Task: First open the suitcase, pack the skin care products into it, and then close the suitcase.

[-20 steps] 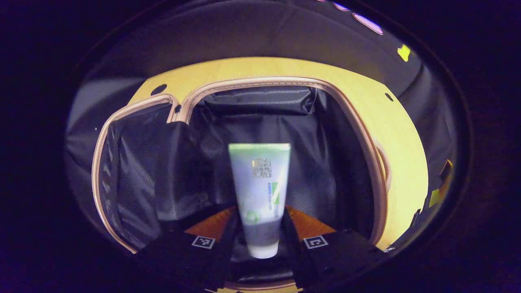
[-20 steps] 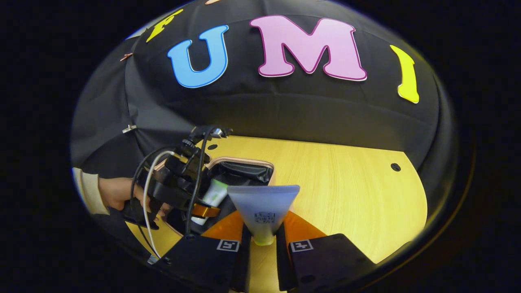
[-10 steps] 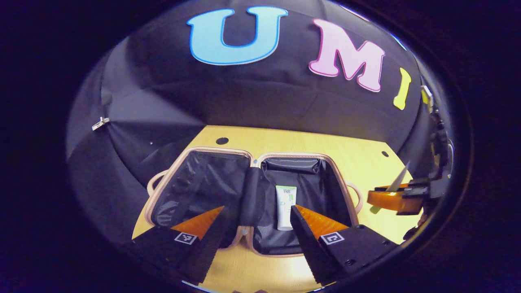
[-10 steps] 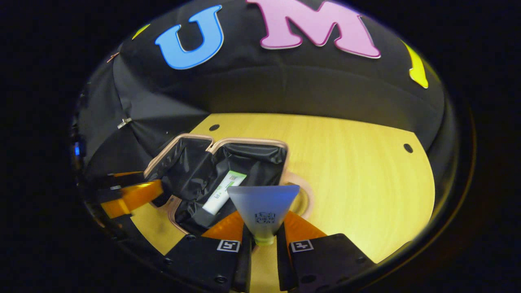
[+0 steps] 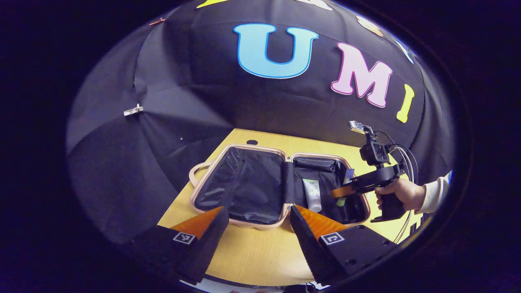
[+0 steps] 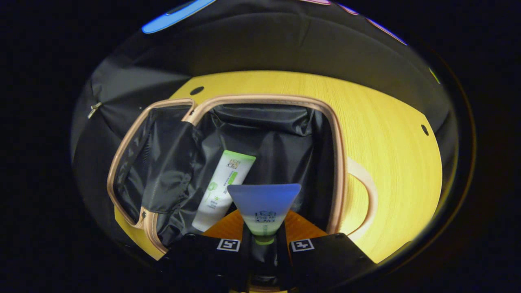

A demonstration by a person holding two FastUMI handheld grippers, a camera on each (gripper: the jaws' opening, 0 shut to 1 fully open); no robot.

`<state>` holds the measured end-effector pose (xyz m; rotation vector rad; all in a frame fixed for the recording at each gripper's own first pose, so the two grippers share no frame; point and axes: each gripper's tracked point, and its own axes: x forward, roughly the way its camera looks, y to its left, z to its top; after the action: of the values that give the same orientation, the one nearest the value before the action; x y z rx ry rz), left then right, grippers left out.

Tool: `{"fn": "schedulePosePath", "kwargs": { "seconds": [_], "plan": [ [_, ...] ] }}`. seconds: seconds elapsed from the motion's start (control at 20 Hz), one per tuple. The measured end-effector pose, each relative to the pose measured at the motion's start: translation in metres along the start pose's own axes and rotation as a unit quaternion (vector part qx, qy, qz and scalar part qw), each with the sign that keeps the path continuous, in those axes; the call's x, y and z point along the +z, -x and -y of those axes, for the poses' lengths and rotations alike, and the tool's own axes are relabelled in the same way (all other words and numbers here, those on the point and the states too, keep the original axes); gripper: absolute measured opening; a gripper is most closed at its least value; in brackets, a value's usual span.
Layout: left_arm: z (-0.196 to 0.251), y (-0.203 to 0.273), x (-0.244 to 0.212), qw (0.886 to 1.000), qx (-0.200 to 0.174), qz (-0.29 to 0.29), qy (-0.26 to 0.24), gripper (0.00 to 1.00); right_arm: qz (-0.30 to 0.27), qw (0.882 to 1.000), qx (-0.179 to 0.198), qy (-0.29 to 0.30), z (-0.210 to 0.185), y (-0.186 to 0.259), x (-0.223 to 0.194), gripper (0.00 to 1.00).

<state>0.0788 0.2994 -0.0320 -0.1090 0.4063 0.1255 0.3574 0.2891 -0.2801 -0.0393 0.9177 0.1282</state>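
Now my left gripper (image 5: 256, 221) hangs back over the near edge of the wooden table (image 5: 252, 256) with its fingers spread wide and nothing between them; a second ago those fingers were clamped on the green-and-white tube (image 6: 222, 189) low inside the case, and half a second ago they had already let go. That tube lies flat on the black lining of the right half of the open suitcase (image 6: 340, 162), its long axis running from the near rim toward the far rim, white cap end nearest me and flat crimped end tilted slightly to the right in the right gripper view. In the left gripper view the same tube (image 5: 312, 194) rests just right of the hinge fold, lengthwise with the case. My right gripper (image 6: 263, 238) has meanwhile swung in from over bare table to above that same right half; its fingers are pressed together on the neck of a second tube (image 6: 263, 205), which points away from me, pale cap down between the fingers and wide blue crimp fanned out at the top, its axis close to upright and in line with the fingers. A hand (image 5: 401, 193) in a pale sleeve holds that gripper over the suitcase's right edge. By my reading, one product is packed, the second is poised for lowering beside the first, and closing the lid remains undone.
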Motion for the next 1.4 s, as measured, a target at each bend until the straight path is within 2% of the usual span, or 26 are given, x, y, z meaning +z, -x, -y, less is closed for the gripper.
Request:
{"fn": "schedulePosePath", "kwargs": {
  "seconds": [0.1, 0.15, 0.25, 0.3, 0.35, 0.4, 0.45, 0.6, 0.65, 0.7, 0.8, 0.95, 1.1, 1.2, 1.25, 1.3, 1.35, 1.4],
  "plan": [
    [-0.016, 0.003, -0.007, 1.000, 0.016, -0.004, -0.004, 0.95, 0.002, 1.000, 0.000, 0.001, -0.003, -0.003, 0.003, 0.24],
    [-0.025, 0.004, -0.010, 1.000, 0.026, -0.006, -0.005, 0.96, 0.011, 1.000, 0.001, -0.002, -0.005, 0.002, 0.007, 0.46],
    [-0.046, 0.002, -0.016, 0.999, 0.046, -0.010, 0.002, 0.95, 0.038, 0.999, 0.006, -0.009, -0.008, 0.017, 0.019, 0.55],
    [-0.056, 0.000, -0.017, 0.998, 0.053, -0.011, 0.011, 0.96, 0.055, 0.998, 0.011, -0.011, -0.007, 0.027, 0.026, 0.57],
    [-0.067, -0.001, -0.016, 0.998, 0.061, -0.009, 0.022, 0.95, 0.069, 0.997, 0.015, -0.014, -0.004, 0.037, 0.032, 0.40],
    [-0.078, -0.004, -0.013, 0.997, 0.067, -0.005, 0.032, 0.95, 0.083, 0.996, 0.020, -0.020, -0.002, 0.050, 0.036, 0.52],
    [-0.092, -0.011, -0.011, 0.996, 0.074, -0.002, 0.040, 0.95, 0.098, 0.995, 0.024, -0.021, 0.002, 0.064, 0.040, 0.51],
    [-0.137, -0.037, 0.002, 0.995, 0.090, -0.002, 0.053, 0.95, 0.154, 0.988, 0.031, -0.007, 0.019, 0.114, 0.045, 0.75],
    [-0.154, -0.051, 0.007, 0.994, 0.096, -0.005, 0.053, 0.95, 0.172, 0.985, 0.028, 0.001, 0.026, 0.130, 0.044, 0.88],
    [-0.171, -0.065, 0.008, 0.993, 0.104, -0.011, 0.050, 0.96, 0.188, 0.982, 0.025, 0.009, 0.033, 0.148, 0.040, 0.93],
    [-0.196, -0.096, 0.012, 0.992, 0.106, -0.034, 0.059, 0.96, 0.212, 0.977, 0.018, 0.023, 0.046, 0.179, 0.030, 0.97],
    [-0.202, -0.134, 0.021, 0.989, 0.065, -0.059, 0.115, 0.95, 0.231, 0.972, -0.008, 0.045, 0.077, 0.224, 0.004, 0.98],
    [-0.206, -0.175, 0.030, 0.984, 0.041, -0.070, 0.160, 0.96, 0.239, 0.969, -0.035, 0.057, 0.104, 0.248, -0.020, 0.98],
    [-0.210, -0.195, 0.026, 0.975, 0.041, -0.092, 0.198, 0.83, 0.220, 0.971, -0.061, 0.067, 0.126, 0.244, -0.037, 0.98],
    [-0.213, -0.205, 0.022, 0.968, 0.047, -0.103, 0.224, 0.87, 0.200, 0.975, -0.069, 0.067, 0.135, 0.238, -0.048, 0.98],
    [-0.212, -0.214, 0.019, 0.960, 0.047, -0.111, 0.253, 0.86, 0.184, 0.978, -0.072, 0.063, 0.138, 0.236, -0.058, 0.98],
    [-0.209, -0.222, 0.019, 0.952, 0.037, -0.117, 0.279, 0.82, 0.179, 0.980, -0.073, 0.055, 0.140, 0.237, -0.060, 0.94],
    [-0.208, -0.225, 0.014, 0.948, 0.032, -0.121, 0.292, 0.81, 0.181, 0.980, -0.075, 0.047, 0.142, 0.238, -0.061, 0.99]
  ]
}}
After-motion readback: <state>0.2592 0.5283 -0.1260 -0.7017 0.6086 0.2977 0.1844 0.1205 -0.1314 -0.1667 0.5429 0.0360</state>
